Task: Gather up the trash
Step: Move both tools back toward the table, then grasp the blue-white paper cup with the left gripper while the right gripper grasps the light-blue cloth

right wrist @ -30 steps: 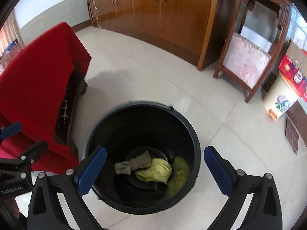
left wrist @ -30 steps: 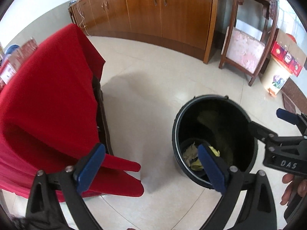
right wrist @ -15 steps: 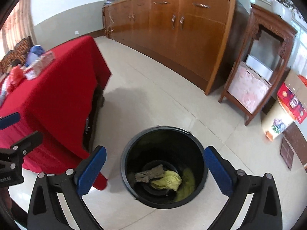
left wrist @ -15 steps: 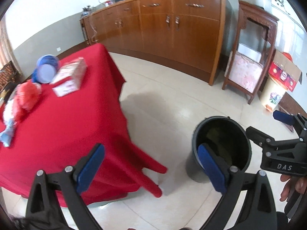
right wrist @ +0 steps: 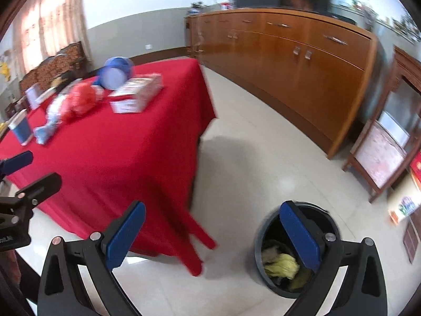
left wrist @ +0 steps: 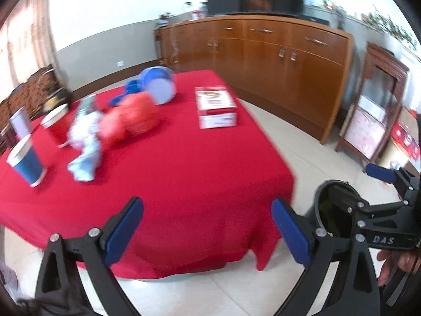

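Note:
A black trash bin (right wrist: 265, 234) stands on the floor right of the red-clothed table (left wrist: 189, 173); yellow and grey trash (right wrist: 281, 262) lies inside it. The bin also shows in the left wrist view (left wrist: 334, 210). On the table lie a red crumpled bag (left wrist: 131, 118), pale blue-white wrappers (left wrist: 84, 144), a blue round container (left wrist: 159, 85), a red-and-white box (left wrist: 215, 108) and paper cups (left wrist: 26, 162). My left gripper (left wrist: 208, 227) is open and empty before the table's near edge. My right gripper (right wrist: 213, 234) is open and empty, above the floor beside the bin.
A long wooden sideboard (left wrist: 276, 60) runs along the far wall. A wooden stand (left wrist: 373, 110) and cardboard boxes (left wrist: 406, 138) stand at the right. Tiled floor (right wrist: 250, 158) lies between table and sideboard. A carved wooden chair (right wrist: 60, 63) stands behind the table.
Both grippers have risen and tilted up away from the bin. The tabletop with its trash has come into view and the bin has dropped to the lower right.

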`<state>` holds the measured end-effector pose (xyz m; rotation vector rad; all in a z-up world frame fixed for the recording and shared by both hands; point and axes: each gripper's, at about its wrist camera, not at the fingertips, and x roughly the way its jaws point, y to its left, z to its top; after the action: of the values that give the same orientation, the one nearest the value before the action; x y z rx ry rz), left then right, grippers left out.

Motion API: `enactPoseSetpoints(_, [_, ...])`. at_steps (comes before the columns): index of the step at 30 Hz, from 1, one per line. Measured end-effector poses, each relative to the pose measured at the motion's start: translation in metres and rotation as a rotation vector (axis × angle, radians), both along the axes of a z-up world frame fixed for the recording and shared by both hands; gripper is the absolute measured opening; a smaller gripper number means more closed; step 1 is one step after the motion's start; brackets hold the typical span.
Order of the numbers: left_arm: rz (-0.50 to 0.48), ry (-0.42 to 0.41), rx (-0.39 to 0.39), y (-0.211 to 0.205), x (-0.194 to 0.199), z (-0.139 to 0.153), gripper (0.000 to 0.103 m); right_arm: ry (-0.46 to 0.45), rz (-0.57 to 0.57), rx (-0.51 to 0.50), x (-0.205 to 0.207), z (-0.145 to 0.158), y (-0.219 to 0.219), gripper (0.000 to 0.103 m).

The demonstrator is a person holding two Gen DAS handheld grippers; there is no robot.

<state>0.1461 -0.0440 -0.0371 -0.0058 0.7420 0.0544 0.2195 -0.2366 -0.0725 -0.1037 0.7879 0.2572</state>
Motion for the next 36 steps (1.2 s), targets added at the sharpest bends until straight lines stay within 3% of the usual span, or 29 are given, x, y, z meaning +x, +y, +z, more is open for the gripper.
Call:
enactPoseSetpoints(7, [0.151, -0.05, 0.004, 0.072, -0.022, 0.005, 0.099, -0.031, 0.159, 0.058, -0.012, 0.015, 0.083, 0.103])
enactPoseSetpoints(24, [0.351, -0.106, -0.002, 0.196, -0.054, 0.001, 0.099, -0.11, 0.283, 0.089, -0.025, 0.039, 0.215, 0.103])
enactPoseSetpoints(36, [0.422, -0.102, -0.027, 0.272, -0.05, -0.017, 0.098, -0.073, 0.318, 0.061, -0.013, 0.021, 0.31, 0.087])
